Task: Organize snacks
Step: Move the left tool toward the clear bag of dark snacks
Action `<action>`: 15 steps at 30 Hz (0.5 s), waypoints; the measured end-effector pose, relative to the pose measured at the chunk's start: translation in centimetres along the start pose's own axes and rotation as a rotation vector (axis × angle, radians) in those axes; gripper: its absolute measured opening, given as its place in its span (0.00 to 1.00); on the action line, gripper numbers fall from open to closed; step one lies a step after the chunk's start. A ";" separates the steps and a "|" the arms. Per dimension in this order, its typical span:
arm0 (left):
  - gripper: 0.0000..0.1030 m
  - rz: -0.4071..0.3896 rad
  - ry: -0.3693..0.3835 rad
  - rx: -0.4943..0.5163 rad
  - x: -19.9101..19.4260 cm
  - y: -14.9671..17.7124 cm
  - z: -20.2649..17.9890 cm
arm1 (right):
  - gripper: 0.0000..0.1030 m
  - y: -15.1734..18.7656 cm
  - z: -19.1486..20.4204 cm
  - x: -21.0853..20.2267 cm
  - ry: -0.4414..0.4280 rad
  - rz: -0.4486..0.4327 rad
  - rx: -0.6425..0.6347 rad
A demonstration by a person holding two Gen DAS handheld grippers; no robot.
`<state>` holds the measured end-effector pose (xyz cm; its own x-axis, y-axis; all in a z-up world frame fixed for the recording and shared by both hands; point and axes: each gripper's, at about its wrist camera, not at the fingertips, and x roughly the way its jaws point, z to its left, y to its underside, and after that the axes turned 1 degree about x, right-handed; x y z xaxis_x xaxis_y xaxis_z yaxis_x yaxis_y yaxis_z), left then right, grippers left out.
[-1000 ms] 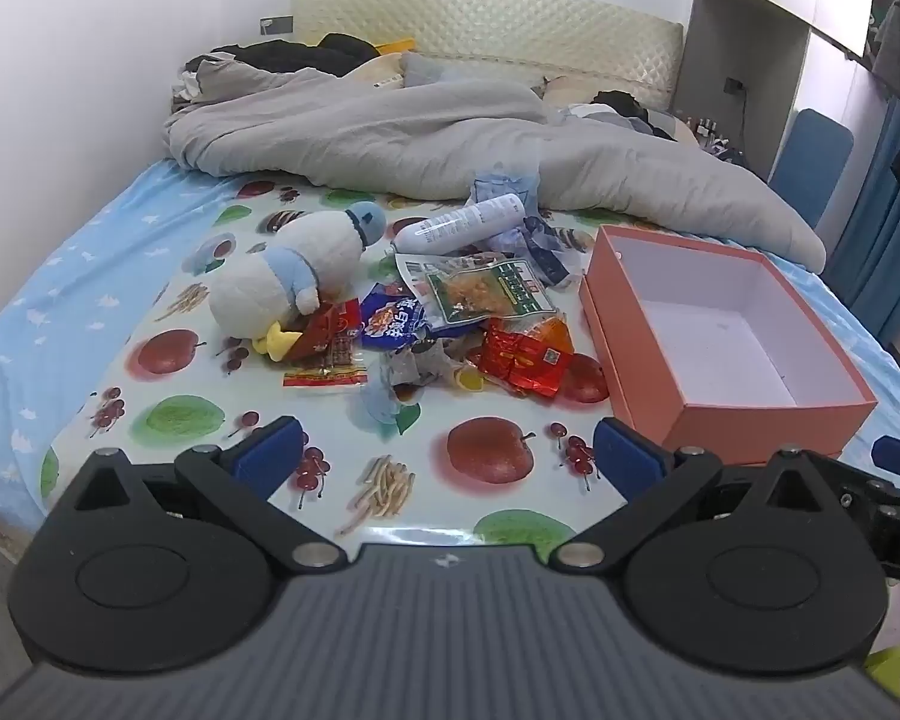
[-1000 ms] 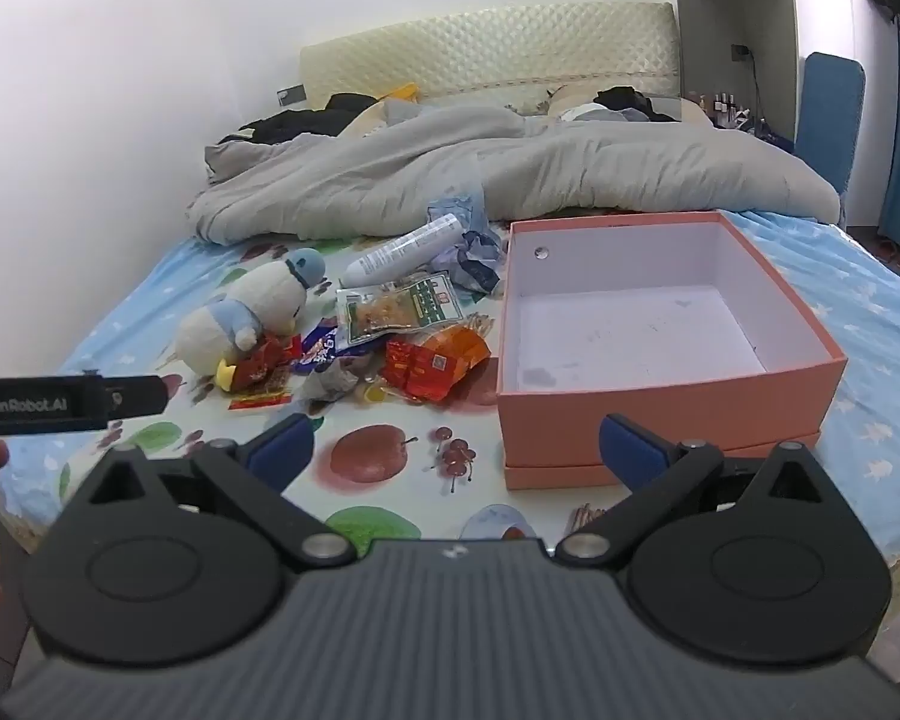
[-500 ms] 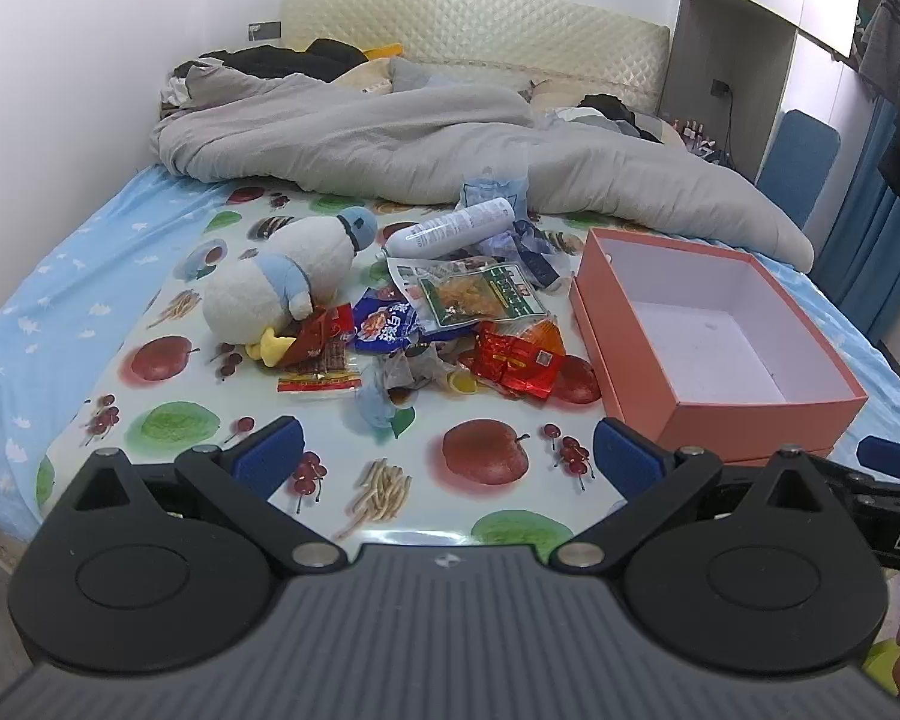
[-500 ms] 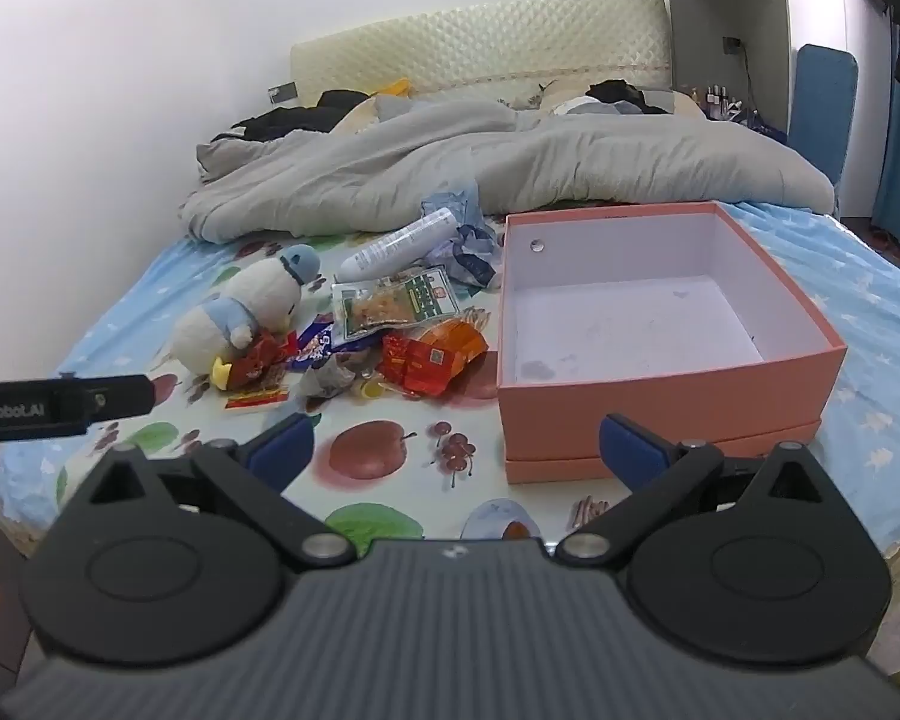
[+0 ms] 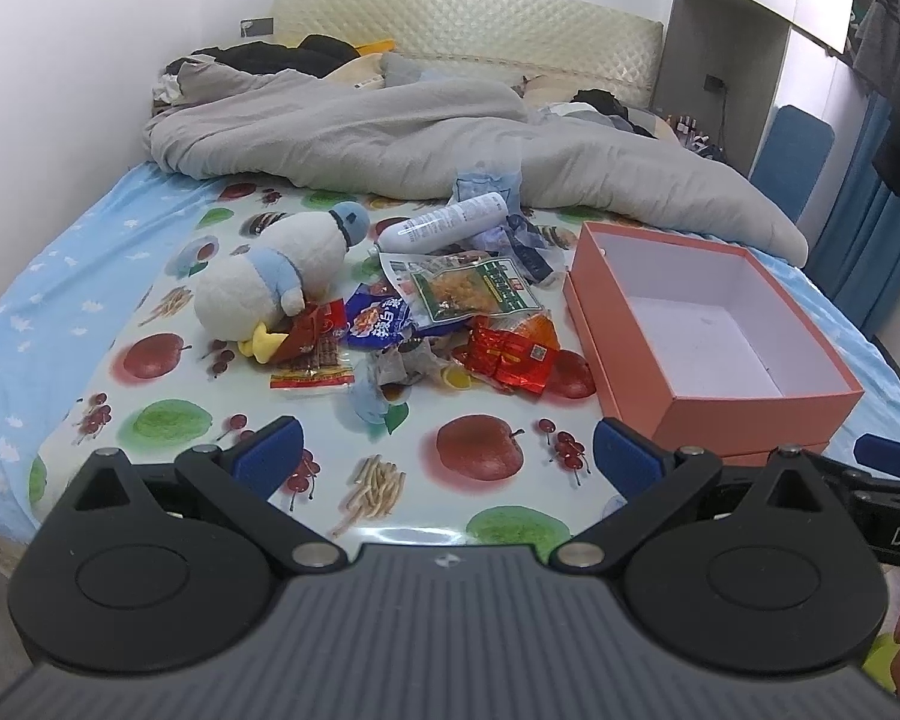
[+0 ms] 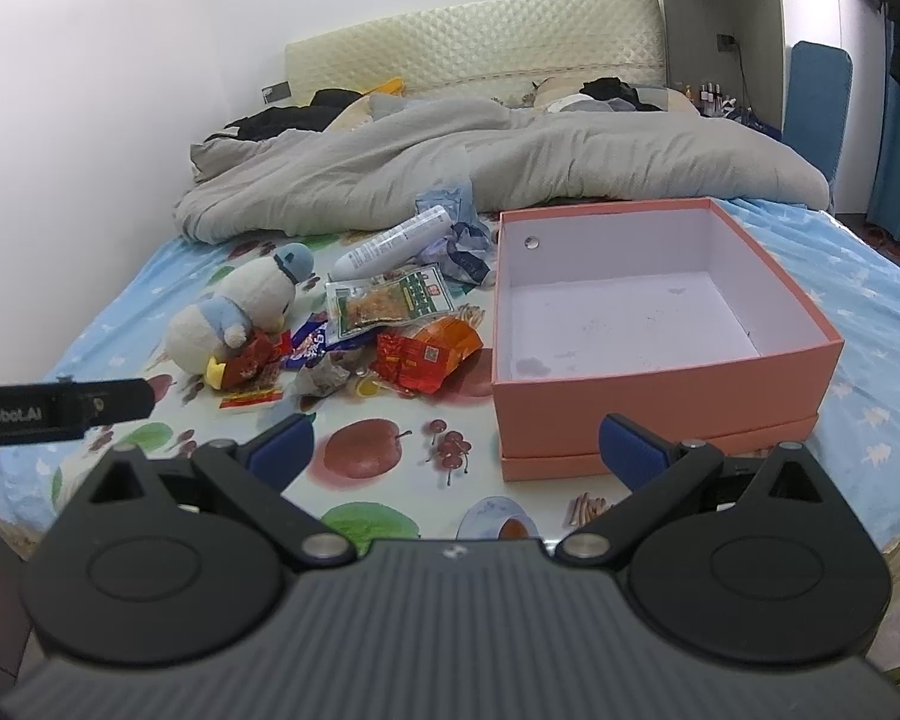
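Observation:
A heap of snack packets lies on the fruit-print sheet: a clear green-labelled packet (image 5: 471,291) (image 6: 387,307), a red packet (image 5: 513,354) (image 6: 417,354), a blue packet (image 5: 378,324) and a small red strip (image 5: 312,375). To their right stands an empty salmon-pink box (image 5: 744,417) (image 6: 660,390) with a white inside. My left gripper (image 5: 447,456) is open, low over the near bed edge, well short of the heap. My right gripper (image 6: 456,444) is open too, in front of the box's near left corner. Neither holds anything.
A white and blue plush duck (image 5: 276,282) (image 6: 234,312) leans on the packets' left side. A white spray bottle (image 5: 447,222) (image 6: 393,240) and crumpled wrappers lie behind them. A grey duvet (image 5: 450,144) fills the far bed. A blue chair (image 5: 789,162) stands right.
Both grippers have drifted slightly back and tilted, so the bed scene shifts a little in each view. Nothing on the bed has moved and both stay open.

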<state>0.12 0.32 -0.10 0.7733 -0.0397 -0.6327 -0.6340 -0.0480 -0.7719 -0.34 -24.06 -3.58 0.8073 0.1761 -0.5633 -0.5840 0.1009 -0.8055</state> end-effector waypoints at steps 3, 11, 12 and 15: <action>1.00 -0.008 -0.007 0.001 0.0 -0.2 0.1 | 1.00 0.1 0.2 0.0 0.006 0.001 -0.008; 1.00 -0.009 -0.005 0.009 0.2 -0.2 -0.3 | 1.00 0.0 0.2 0.0 0.011 -0.005 -0.004; 1.00 -0.007 -0.004 0.008 0.3 -0.1 -0.3 | 1.00 0.1 0.2 0.0 0.013 -0.006 -0.003; 1.00 0.000 0.003 0.005 0.4 0.0 -0.2 | 1.00 0.2 0.2 0.2 0.016 0.005 -0.002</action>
<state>0.43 0.06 -0.39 0.7731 -0.0426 -0.6328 -0.6342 -0.0432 -0.7720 -0.32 -23.78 -3.85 0.8055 0.1614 -0.5702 -0.5881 0.0984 -0.8028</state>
